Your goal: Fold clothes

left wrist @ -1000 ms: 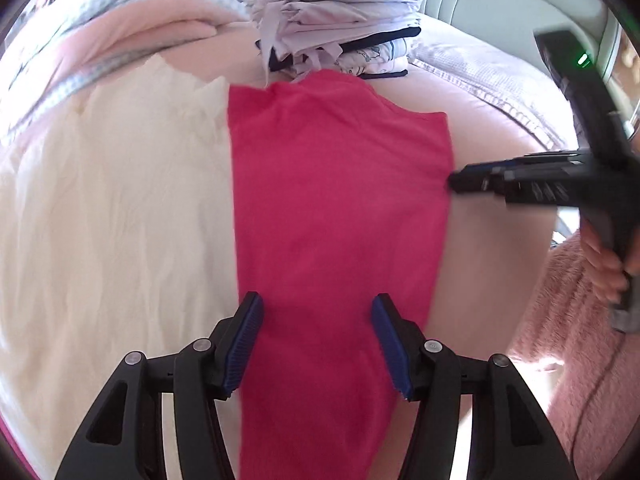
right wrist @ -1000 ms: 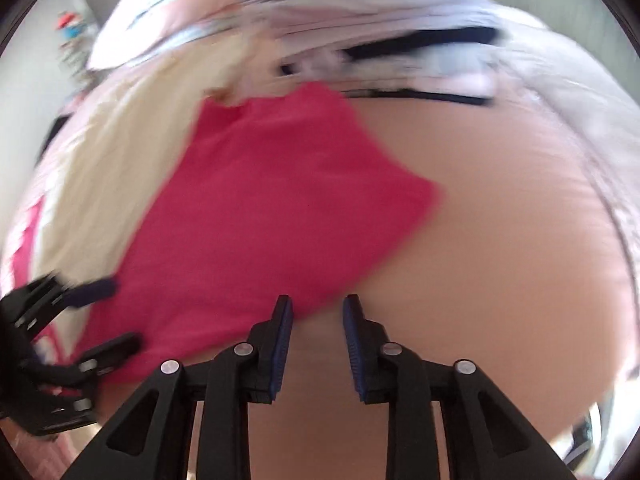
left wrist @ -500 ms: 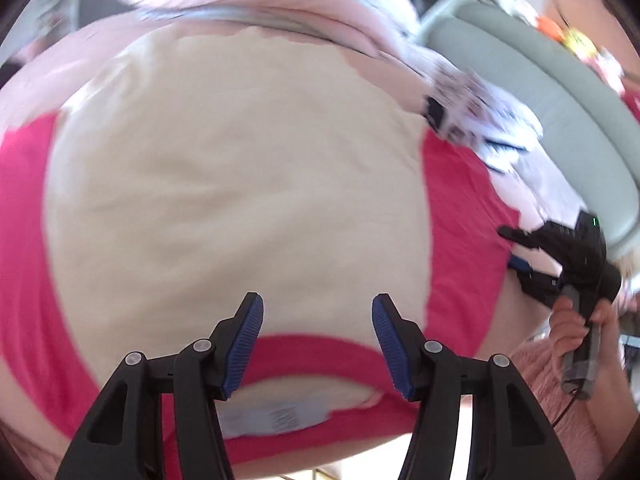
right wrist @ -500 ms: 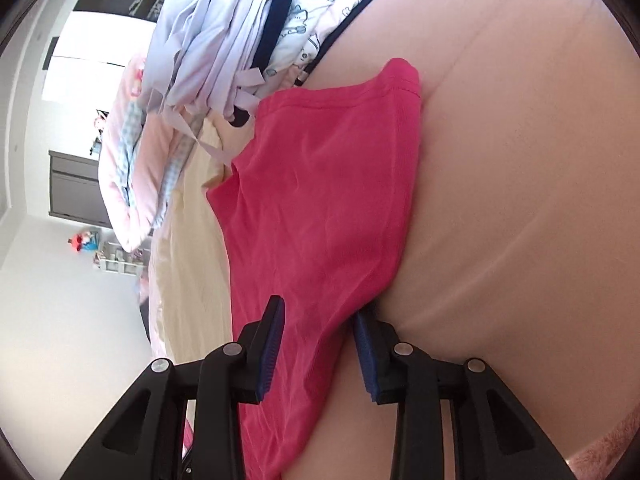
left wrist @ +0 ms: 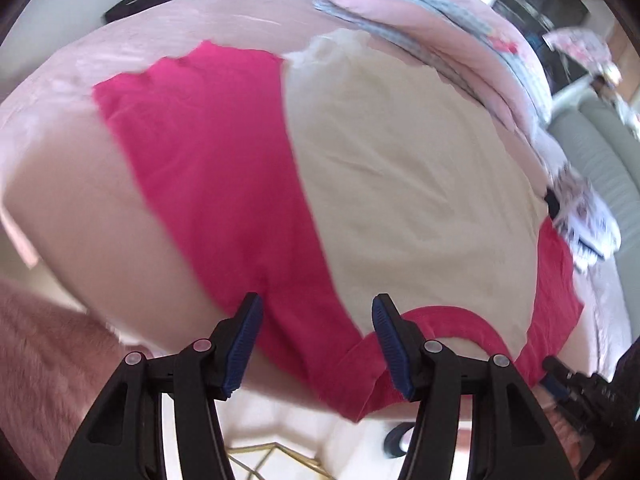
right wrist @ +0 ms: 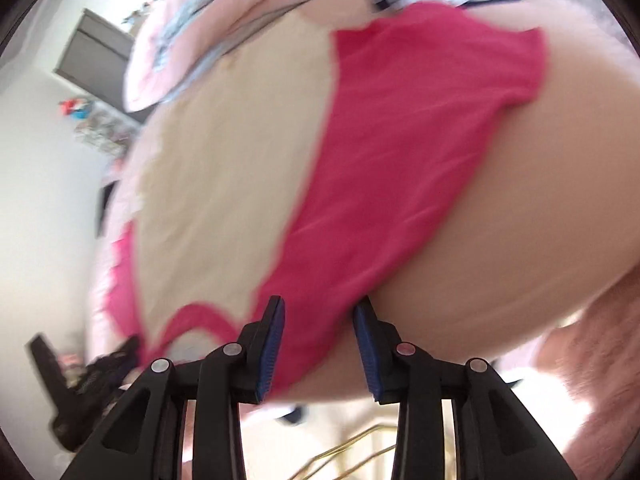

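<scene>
A shirt with a cream body [left wrist: 400, 168] and red sleeves lies flat on the pink bed [left wrist: 80, 208], its red collar [left wrist: 452, 320] at the near edge. My left gripper [left wrist: 316, 340] hovers open over the shoulder end of one red sleeve [left wrist: 208, 152], with red cloth showing below the gap. My right gripper [right wrist: 318, 344] stands open over the shoulder end of the other red sleeve [right wrist: 400, 152], beside the collar [right wrist: 200, 316]. Each gripper shows blurred in the other's view: the right gripper [left wrist: 560, 384] and the left gripper [right wrist: 116, 360].
A pile of folded clothes [left wrist: 580, 224] sits past the far sleeve. A pink quilt [left wrist: 440, 28] lies beyond the shirt's hem. A fuzzy pink rug [left wrist: 40, 360] and a gold wire frame [left wrist: 272, 456] lie below the bed's near edge. A grey-green padded headboard [left wrist: 600, 152] stands at the right.
The left view swung from one red sleeve across the cream body to the other sleeve. The right gripper came from the sleeve's outer edge to the shoulder by the collar, jaws slightly wider.
</scene>
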`<action>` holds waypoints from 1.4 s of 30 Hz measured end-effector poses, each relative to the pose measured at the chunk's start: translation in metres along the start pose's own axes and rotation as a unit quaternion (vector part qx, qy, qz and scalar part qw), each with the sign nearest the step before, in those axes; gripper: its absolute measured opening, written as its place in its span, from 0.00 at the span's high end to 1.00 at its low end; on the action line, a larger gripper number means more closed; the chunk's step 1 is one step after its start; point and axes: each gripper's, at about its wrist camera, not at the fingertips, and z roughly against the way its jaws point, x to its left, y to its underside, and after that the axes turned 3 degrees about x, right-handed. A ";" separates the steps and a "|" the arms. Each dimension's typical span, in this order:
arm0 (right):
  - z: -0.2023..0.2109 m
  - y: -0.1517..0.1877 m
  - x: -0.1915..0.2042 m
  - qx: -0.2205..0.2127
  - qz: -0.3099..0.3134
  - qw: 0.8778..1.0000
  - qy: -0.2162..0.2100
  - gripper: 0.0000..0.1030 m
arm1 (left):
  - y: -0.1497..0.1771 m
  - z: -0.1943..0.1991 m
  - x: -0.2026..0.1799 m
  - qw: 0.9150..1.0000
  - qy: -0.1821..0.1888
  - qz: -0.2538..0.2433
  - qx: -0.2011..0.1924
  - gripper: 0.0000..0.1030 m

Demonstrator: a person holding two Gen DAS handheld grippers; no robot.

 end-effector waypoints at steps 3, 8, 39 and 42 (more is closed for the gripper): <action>-0.007 0.013 0.004 0.007 -0.015 1.000 -0.004 0.65 | 0.007 -0.003 0.017 0.997 0.050 0.045 0.028 0.48; -0.001 0.023 -0.004 0.021 -0.030 0.999 -0.025 0.68 | 0.002 -0.015 0.025 0.984 0.146 0.083 0.064 0.49; -0.060 -0.005 0.010 0.008 0.012 1.000 0.013 0.92 | 0.006 -0.029 0.045 0.965 0.217 0.109 0.100 0.71; -0.065 -0.006 0.026 0.011 0.054 0.997 0.047 0.86 | 0.002 -0.033 0.038 0.971 0.202 0.090 0.096 0.71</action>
